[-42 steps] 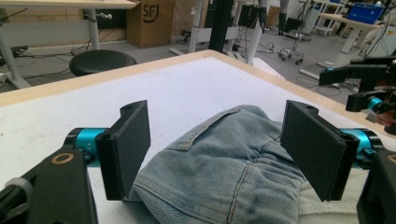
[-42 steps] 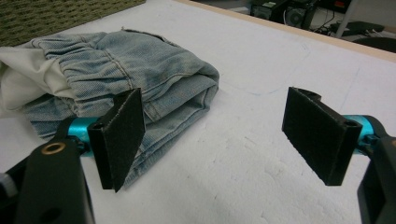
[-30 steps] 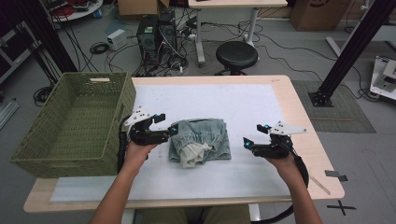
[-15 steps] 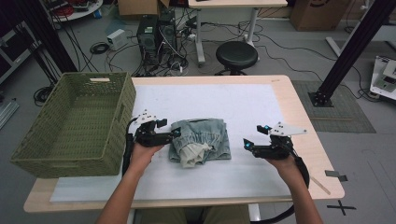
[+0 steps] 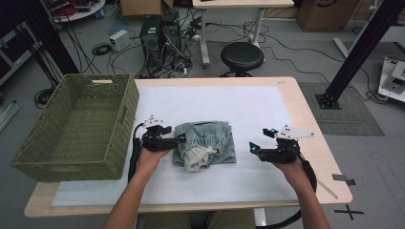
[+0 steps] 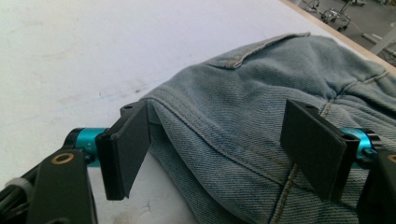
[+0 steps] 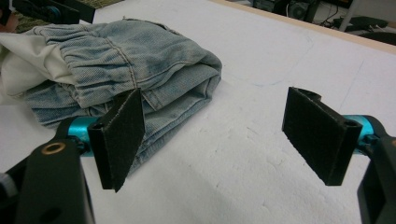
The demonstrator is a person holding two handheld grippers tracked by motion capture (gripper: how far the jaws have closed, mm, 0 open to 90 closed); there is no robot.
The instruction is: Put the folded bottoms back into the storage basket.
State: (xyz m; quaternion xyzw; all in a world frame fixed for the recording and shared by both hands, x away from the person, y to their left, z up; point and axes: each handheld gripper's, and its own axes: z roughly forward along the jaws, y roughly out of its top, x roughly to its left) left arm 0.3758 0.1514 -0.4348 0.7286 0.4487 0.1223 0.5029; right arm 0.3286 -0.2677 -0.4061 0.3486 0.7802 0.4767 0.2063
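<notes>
Folded jeans (image 5: pixel 206 148) between left tool (image 5: pixel 177 140), right tool (image 5: pixel 252 148)

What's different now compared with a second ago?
The left tool has slid right, up to the edge of the folded jeans; its jaws are open around that edge, not yet closed. The right tool, also open, the jeans and the basket stayed put.

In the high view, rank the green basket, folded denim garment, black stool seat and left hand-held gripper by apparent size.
1. Green basket
2. Folded denim garment
3. Black stool seat and left hand-held gripper: similar; the stool is farther away, so unranked.
</notes>
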